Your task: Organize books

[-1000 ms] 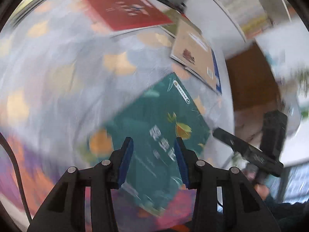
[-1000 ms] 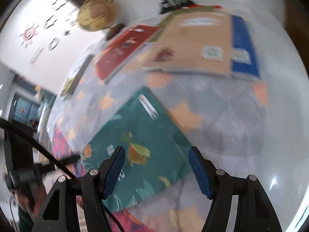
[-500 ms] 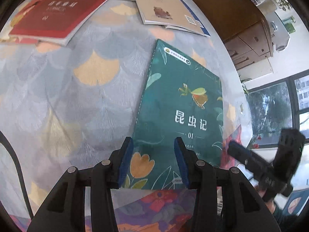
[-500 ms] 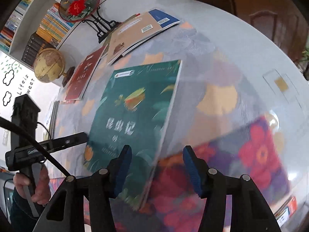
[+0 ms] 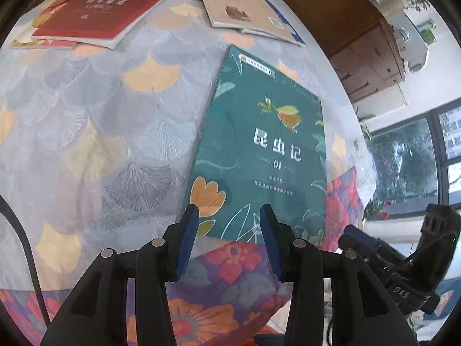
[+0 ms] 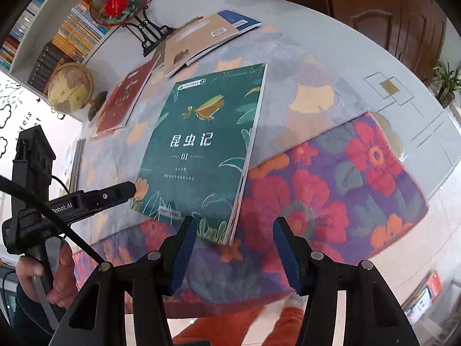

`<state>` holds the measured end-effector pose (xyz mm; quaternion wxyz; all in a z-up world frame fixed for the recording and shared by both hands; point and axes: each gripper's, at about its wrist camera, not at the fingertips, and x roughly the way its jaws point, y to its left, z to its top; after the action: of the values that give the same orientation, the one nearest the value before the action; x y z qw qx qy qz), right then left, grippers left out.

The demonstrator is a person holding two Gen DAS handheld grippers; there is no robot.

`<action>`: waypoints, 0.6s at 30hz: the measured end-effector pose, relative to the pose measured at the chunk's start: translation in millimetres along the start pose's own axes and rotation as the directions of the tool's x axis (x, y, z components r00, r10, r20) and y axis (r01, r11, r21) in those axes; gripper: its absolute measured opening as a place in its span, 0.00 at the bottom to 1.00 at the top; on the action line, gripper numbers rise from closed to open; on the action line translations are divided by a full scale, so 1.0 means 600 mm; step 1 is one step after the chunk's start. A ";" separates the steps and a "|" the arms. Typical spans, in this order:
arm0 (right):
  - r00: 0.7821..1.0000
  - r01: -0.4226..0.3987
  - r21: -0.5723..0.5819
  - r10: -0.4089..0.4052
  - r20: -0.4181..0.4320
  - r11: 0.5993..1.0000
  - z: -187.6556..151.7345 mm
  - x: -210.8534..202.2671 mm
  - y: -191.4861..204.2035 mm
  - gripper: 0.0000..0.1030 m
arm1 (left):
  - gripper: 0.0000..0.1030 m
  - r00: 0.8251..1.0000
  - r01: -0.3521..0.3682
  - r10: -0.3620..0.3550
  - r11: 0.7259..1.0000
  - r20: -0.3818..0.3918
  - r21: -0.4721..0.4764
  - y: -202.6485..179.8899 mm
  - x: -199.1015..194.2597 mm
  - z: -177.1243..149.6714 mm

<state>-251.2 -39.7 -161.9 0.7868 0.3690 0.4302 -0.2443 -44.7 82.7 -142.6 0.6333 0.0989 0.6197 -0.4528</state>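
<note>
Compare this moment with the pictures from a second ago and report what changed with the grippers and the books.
The right gripper swung around to the near corner of the green book and its jaws narrowed; they are open, gripping nothing. The left gripper rolled and now hangs at the book's near edge, its jaws as wide as before, also empty. The green book, red book and tan book kept their places on the tablecloth.

A green paperback book (image 6: 207, 147) lies flat on your round table with the leaf-pattern cloth (image 6: 314, 98), its near corner at the table's edge. Behind it, a tan book (image 6: 198, 40) lies on a blue one, with a red book (image 6: 124, 98) to their left. A globe (image 6: 70, 88) stands behind the red book.
</note>
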 end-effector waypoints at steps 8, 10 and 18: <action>0.988 0.152 -0.024 -0.152 0.001 0.988 -0.002 0.025 0.039 0.53 | 0.39 0.999 -0.005 0.010 0.995 -0.049 0.099 0.027 0.003 0.017; 0.976 0.217 -0.069 -0.218 -0.007 0.974 0.000 0.035 0.054 0.53 | 0.39 0.997 0.017 -0.008 0.993 -0.078 0.114 0.036 0.010 0.023; 0.965 0.259 0.025 -0.258 -0.040 0.965 0.013 0.064 0.055 0.53 | 0.39 0.984 0.131 -0.106 0.975 -0.140 0.182 0.038 0.023 0.034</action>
<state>-204.5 -28.7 -179.9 0.7347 0.3257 0.4852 -0.3446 -17.2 75.2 -160.2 0.5514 0.1506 0.6181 -0.5397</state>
